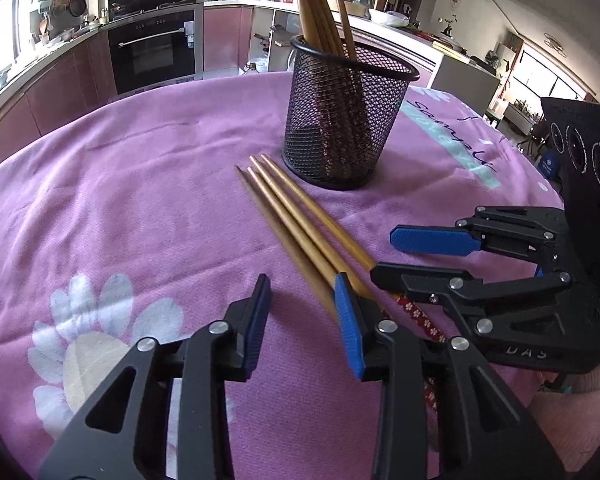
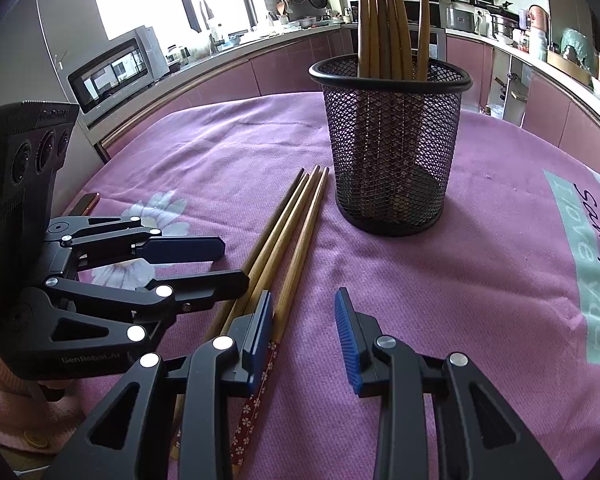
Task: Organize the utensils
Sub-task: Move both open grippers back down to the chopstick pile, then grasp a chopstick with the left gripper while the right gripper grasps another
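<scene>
A black mesh cup (image 1: pixel 344 120) stands on the pink cloth and holds several wooden chopsticks (image 1: pixel 320 8); it also shows in the right wrist view (image 2: pixel 392 152). Several loose chopsticks (image 1: pixel 296 216) with red flowered handles lie side by side on the cloth in front of the cup, also in the right wrist view (image 2: pixel 288 232). My left gripper (image 1: pixel 302 320) is open and empty, its right finger at the chopsticks' left side. My right gripper (image 2: pixel 304 328) is open and empty, its left finger over the chopsticks. Each gripper shows in the other's view: the right one (image 1: pixel 384 254), the left one (image 2: pixel 236 262).
The table is covered by a pink cloth (image 1: pixel 140 200) with white flowers and a teal label (image 2: pixel 596 264). Kitchen counters, an oven (image 1: pixel 152 52) and a microwave (image 2: pixel 116 68) lie beyond the table's far edge.
</scene>
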`<move>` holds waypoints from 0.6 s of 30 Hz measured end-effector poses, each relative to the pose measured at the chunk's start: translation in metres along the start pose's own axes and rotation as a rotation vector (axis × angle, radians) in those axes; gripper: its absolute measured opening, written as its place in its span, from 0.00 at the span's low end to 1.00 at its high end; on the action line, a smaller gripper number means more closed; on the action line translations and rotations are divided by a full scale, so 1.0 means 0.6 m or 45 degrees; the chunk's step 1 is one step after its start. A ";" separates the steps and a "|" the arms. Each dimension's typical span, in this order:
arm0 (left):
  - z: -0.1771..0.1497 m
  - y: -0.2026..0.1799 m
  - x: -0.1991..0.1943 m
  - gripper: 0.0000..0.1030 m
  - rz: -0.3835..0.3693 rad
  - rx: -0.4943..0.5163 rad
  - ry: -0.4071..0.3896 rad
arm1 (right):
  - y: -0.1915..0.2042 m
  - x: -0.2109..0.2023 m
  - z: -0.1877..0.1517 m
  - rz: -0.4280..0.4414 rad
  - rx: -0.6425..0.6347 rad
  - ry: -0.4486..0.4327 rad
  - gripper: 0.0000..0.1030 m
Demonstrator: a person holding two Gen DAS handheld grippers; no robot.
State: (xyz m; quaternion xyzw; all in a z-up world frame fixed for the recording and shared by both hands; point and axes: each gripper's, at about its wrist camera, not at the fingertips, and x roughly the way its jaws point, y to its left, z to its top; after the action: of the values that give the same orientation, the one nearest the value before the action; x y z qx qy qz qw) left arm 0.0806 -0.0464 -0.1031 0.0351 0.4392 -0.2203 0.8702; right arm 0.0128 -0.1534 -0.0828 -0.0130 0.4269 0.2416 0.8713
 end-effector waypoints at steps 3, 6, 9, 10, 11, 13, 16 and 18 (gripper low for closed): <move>-0.001 0.002 -0.003 0.26 -0.010 0.001 0.006 | 0.000 0.000 0.001 -0.002 -0.005 0.000 0.30; 0.001 0.002 -0.002 0.26 0.008 0.005 0.012 | -0.001 0.001 0.003 -0.005 -0.008 0.001 0.30; 0.005 0.005 0.003 0.26 0.012 -0.006 0.017 | 0.002 0.005 0.007 -0.010 -0.018 0.004 0.29; 0.008 0.005 0.005 0.25 0.020 -0.008 0.016 | 0.003 0.006 0.009 -0.012 -0.021 0.005 0.29; 0.010 0.005 0.006 0.25 0.023 -0.009 0.016 | 0.005 0.008 0.011 -0.013 -0.025 0.006 0.28; 0.013 0.007 0.010 0.25 0.027 -0.019 0.019 | 0.009 0.013 0.014 -0.022 -0.033 0.011 0.26; 0.019 0.009 0.016 0.22 0.035 -0.034 0.020 | 0.016 0.023 0.024 -0.034 -0.047 0.017 0.24; 0.022 0.010 0.018 0.20 0.041 -0.044 0.019 | 0.016 0.027 0.028 -0.041 -0.052 0.020 0.23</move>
State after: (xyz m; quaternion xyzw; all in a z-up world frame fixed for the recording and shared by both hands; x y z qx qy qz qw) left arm 0.0987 -0.0481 -0.1044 0.0287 0.4488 -0.1982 0.8709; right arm 0.0292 -0.1343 -0.0827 -0.0396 0.4283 0.2361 0.8713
